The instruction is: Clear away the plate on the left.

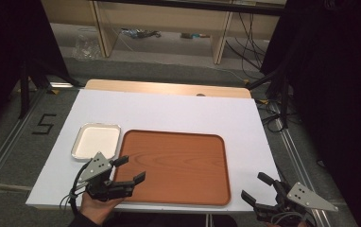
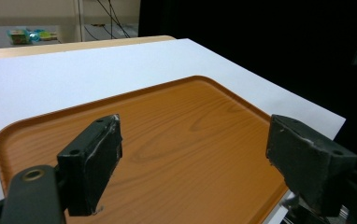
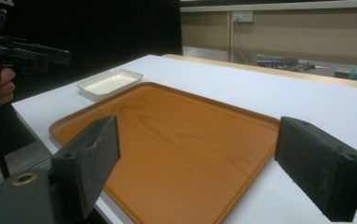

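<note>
Wood-grain tray point(image 1: 178, 165) lies mid-table, white dish point(image 1: 96, 141) just beside its left edge. L gripper point(image 1: 130, 171) held over tray's near-left corner, jaws spread, nothing gripped; R gripper point(image 1: 256, 188) off near-right table corner, likewise. Step judged: approach. Next: tray rim to be reached.

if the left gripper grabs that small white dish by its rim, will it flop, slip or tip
Probably stiff: the small white dish keeps a crisp raised rim and a flat floor. It looks shallow and thin-walled, so likely light. It sits flat on the white table cover, so a push should slide it, not roll it. Its smooth, slightly glossy rim may slip between the pads of the left gripper.
</note>
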A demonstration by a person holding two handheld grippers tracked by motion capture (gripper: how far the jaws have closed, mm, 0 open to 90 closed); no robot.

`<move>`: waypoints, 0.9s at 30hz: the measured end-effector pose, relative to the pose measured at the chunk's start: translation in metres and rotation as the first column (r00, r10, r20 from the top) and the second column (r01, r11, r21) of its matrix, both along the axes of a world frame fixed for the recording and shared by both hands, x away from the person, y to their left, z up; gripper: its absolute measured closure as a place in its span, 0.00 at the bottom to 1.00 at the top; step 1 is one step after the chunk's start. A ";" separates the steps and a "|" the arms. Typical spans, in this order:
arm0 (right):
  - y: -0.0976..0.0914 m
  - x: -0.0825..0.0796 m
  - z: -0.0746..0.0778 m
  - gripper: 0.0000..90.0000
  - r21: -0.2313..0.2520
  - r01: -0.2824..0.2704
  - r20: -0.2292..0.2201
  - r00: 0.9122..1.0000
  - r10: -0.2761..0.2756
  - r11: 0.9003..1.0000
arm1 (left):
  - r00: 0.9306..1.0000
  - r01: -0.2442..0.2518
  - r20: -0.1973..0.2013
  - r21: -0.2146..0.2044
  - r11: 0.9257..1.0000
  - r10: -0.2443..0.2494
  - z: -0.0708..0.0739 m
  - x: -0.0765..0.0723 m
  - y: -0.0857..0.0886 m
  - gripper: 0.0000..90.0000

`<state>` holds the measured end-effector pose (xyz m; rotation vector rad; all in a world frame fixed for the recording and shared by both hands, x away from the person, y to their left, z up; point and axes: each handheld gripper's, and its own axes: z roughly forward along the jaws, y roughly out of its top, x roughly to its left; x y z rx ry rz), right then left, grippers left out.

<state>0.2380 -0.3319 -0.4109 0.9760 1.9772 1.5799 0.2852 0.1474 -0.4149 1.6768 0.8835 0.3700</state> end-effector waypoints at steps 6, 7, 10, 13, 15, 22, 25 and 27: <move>0.000 0.000 0.000 0.17 0.002 -0.001 -0.007 1.000 0.001 1.000 | 1.000 0.000 -0.003 -0.009 1.000 0.000 0.000 0.001 0.001 0.20; 0.000 0.000 0.000 0.17 0.000 -0.002 0.003 1.000 0.002 1.000 | 1.000 -0.007 -0.006 -0.004 1.000 0.007 0.000 0.001 0.001 0.20; 0.000 0.001 0.000 0.17 0.005 -0.001 0.005 1.000 0.001 1.000 | 1.000 -0.015 -0.004 -0.001 1.000 0.015 0.000 0.001 0.002 0.21; 0.002 -0.001 0.000 0.17 0.030 -0.008 -0.033 0.999 0.009 1.000 | 1.000 -0.027 -0.015 -0.002 1.000 0.027 0.000 0.001 0.003 0.21; 0.002 -0.001 0.000 0.17 0.030 -0.008 -0.033 0.999 0.009 1.000 | 1.000 -0.027 -0.015 0.004 1.000 0.027 0.000 0.002 0.004 0.21; 0.002 -0.002 0.000 0.17 0.023 -0.005 -0.037 0.999 0.006 1.000 | 0.996 -0.061 -0.057 0.028 0.998 0.063 -0.001 0.005 0.006 0.21; 0.002 -0.002 0.000 0.17 0.023 -0.005 -0.037 0.999 0.005 1.000 | 0.996 -0.063 -0.057 0.042 0.997 0.066 -0.001 0.008 0.011 0.21; 0.002 -0.001 0.000 0.17 0.030 -0.008 -0.032 0.999 0.009 1.000 | 0.996 -0.064 -0.067 0.042 0.997 0.067 -0.001 0.009 0.012 0.21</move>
